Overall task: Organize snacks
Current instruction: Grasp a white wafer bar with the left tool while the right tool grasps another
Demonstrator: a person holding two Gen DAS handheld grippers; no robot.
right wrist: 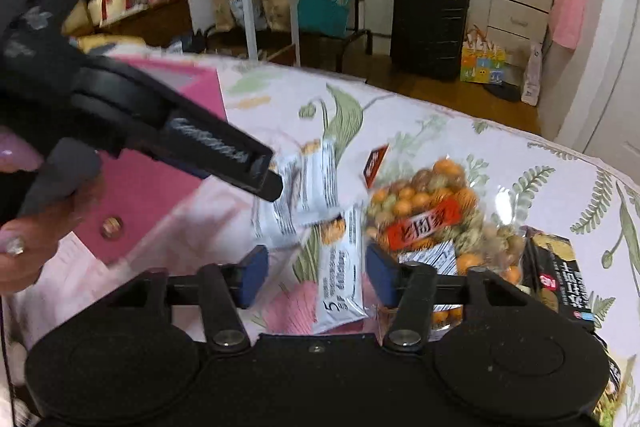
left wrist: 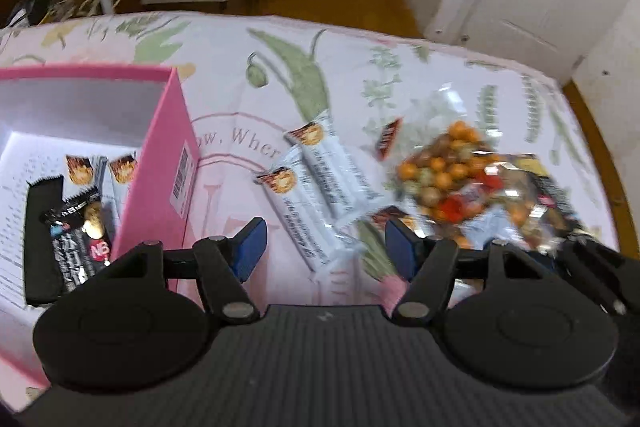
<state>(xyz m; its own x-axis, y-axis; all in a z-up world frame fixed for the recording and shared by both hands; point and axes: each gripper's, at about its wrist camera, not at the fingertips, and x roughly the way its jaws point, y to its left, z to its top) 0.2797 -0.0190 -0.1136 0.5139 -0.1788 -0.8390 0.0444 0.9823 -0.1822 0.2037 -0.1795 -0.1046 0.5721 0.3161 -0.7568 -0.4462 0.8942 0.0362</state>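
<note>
My left gripper is open above the floral cloth, just right of a pink box. A white snack bar lies on the cloth below the gap between its blue pads, and a second white bar lies beside it. Inside the box are black snack packs and white bars. My right gripper is open over another white bar, which sits close to the right pad. A clear bag of orange and green nuts lies to the right, with a black pack beyond it.
The left gripper's body and the hand holding it fill the upper left of the right wrist view, in front of the pink box. Past the table's far edge are wooden floor, a black suitcase, a metal rack and white cupboard doors.
</note>
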